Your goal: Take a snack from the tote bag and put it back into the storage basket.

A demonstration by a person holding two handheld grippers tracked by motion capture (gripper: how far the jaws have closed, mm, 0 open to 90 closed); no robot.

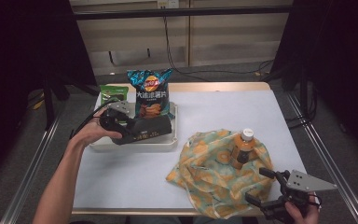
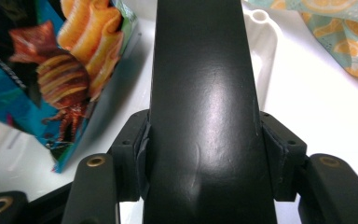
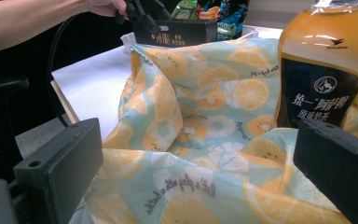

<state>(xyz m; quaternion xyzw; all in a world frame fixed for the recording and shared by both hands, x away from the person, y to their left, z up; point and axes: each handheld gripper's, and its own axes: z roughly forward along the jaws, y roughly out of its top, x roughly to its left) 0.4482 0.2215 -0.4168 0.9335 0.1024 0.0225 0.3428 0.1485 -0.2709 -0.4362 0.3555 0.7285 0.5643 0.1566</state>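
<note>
My left gripper (image 1: 131, 129) is shut on a long black box (image 1: 153, 126) over the white tray (image 1: 135, 145); in the left gripper view the box (image 2: 204, 93) runs up between the two jaws of this gripper (image 2: 205, 154). A blue chips bag (image 1: 149, 91) stands upright at the back of the tray. An orange-print cloth bag (image 1: 209, 170) lies at front right with a bottle of orange drink (image 1: 242, 148) standing in it. My right gripper (image 1: 258, 185) is open at the bag's near edge, the cloth (image 3: 200, 140) lying between its wide-apart jaws and the bottle (image 3: 326, 70) just beyond.
A green packet (image 1: 112, 95) lies behind the tray's left corner. White table surface (image 1: 121, 182) stretches between the tray and the near edge. The chips bag (image 2: 51, 70) stands close to the left of the held box. Metal rails run along both table sides.
</note>
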